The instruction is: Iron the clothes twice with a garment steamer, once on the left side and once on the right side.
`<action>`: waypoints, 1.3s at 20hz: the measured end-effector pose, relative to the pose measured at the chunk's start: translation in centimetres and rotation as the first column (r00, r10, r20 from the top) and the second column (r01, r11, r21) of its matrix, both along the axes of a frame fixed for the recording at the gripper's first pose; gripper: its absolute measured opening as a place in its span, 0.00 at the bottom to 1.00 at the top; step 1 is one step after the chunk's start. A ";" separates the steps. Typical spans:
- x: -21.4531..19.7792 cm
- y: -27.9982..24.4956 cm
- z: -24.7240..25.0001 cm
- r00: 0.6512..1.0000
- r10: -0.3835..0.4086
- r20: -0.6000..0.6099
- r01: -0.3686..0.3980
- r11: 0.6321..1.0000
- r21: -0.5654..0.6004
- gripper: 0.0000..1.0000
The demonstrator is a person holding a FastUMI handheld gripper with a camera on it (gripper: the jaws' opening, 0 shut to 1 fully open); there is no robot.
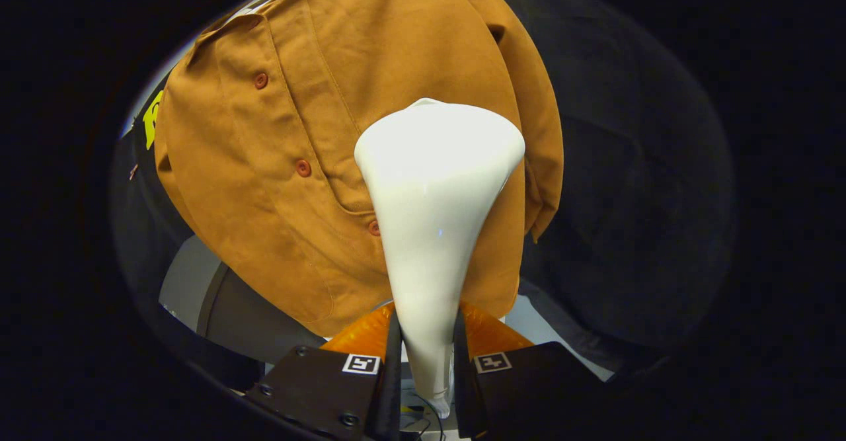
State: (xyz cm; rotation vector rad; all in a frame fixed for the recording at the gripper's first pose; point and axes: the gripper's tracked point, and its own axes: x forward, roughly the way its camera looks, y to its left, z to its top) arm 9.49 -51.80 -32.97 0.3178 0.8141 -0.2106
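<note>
My claw (426, 355) is squeezing the white garment steamer (433, 216) by its thin handle. Both of my fingers (390, 361) press on the handle, one on each side. The steamer gets wider as it goes away from me, and its big flat head is at the far end. The head is up against the brown shirt (284, 163), or very close to it; I cannot tell if they touch. The shirt hangs in front of me, beyond my fingers, with the dark booth wall (628, 196) behind it. It has a row of small round buttons (303, 168) running down its front, just to one side of the steamer. The steamer head sits near the middle button, over the shirt's front.
</note>
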 end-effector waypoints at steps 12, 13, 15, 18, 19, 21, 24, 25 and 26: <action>-3.5 6.6 13.7 0.977 -0.042 0.210 0.086 0.975 -0.203 0.36; -3.1 8.0 15.1 0.971 -0.023 0.238 0.077 0.972 -0.220 0.37; -2.4 11.2 18.2 0.956 0.022 0.293 0.055 0.967 -0.251 0.36; -2.8 17.2 22.9 0.921 0.100 0.376 0.010 0.960 -0.280 0.36; -2.7 19.1 24.3 0.908 0.122 0.400 0.001 0.956 -0.294 0.36; -3.0 23.5 27.6 0.880 0.159 0.447 -0.012 0.949 -0.315 0.36; -3.5 29.2 30.4 0.846 0.199 0.494 -0.028 0.943 -0.331 0.36; -3.6 30.9 31.0 0.839 0.205 0.503 -0.035 0.944 -0.327 0.36; -3.8 32.5 31.6 0.829 0.206 0.519 -0.036 0.947 -0.319 0.36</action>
